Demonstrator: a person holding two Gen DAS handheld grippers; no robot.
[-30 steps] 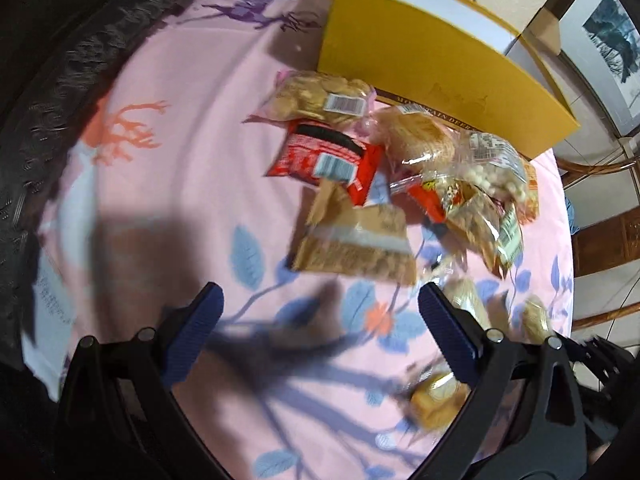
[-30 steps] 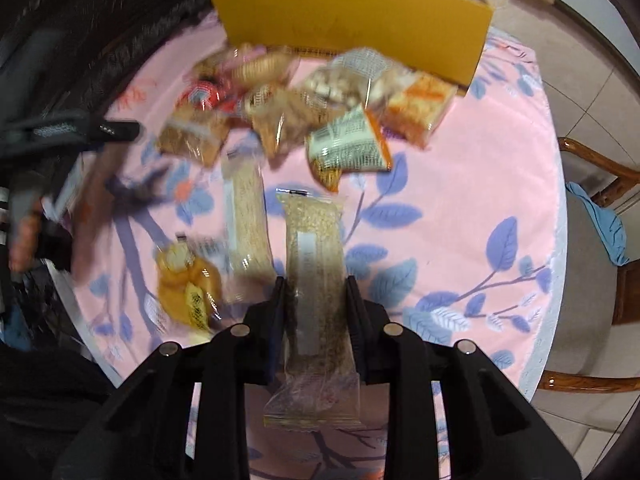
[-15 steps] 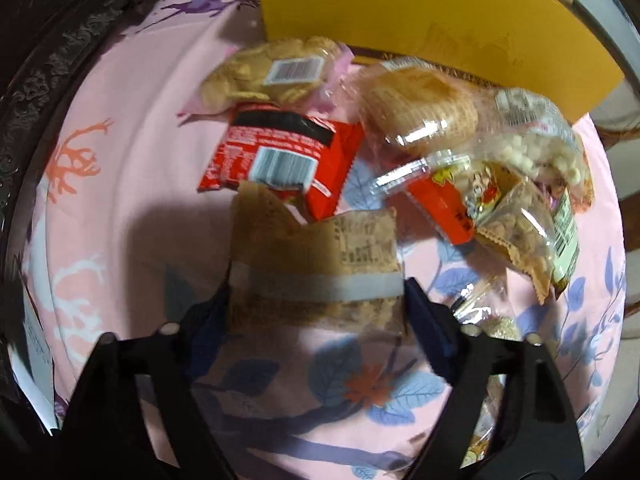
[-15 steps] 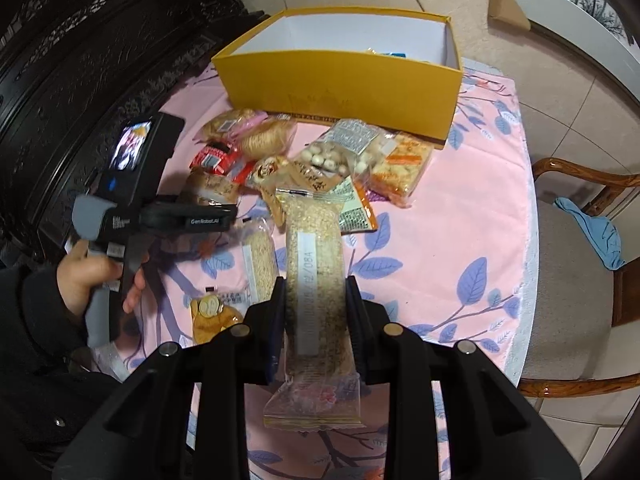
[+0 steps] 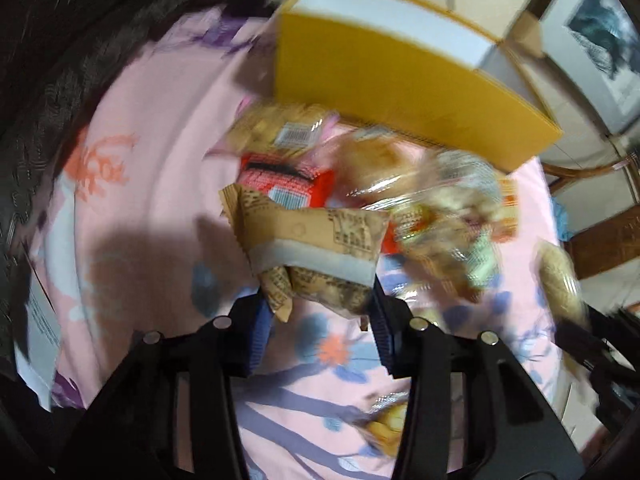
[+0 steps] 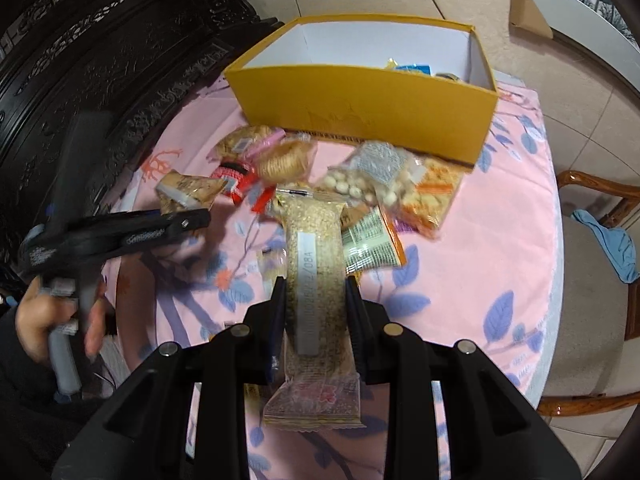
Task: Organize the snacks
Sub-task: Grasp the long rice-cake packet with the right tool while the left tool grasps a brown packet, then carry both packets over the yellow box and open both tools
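My left gripper [image 5: 320,304] is shut on a brown paper-look snack pack [image 5: 312,244] and holds it above the pink tablecloth; it also shows from the side in the right wrist view [image 6: 188,196]. My right gripper [image 6: 316,296] is shut on a long clear pack of grain bars [image 6: 314,264], held lengthwise above the table. An open yellow box [image 6: 360,112] stands at the back, with a few wrapped snacks inside. It shows too in the left wrist view [image 5: 400,80]. A pile of snack packs [image 6: 360,184] lies in front of the box.
The round table has a pink leaf-print cloth [image 6: 480,272]. Dark carved furniture [image 6: 100,60] stands at the left. A wooden chair [image 6: 600,240] with a blue cloth stands at the right. A small orange snack [image 5: 388,428] lies near the left gripper.
My left gripper closed on the brown pack and lifted it off the table. My right gripper rose and moved toward the box with the grain bar pack still held.
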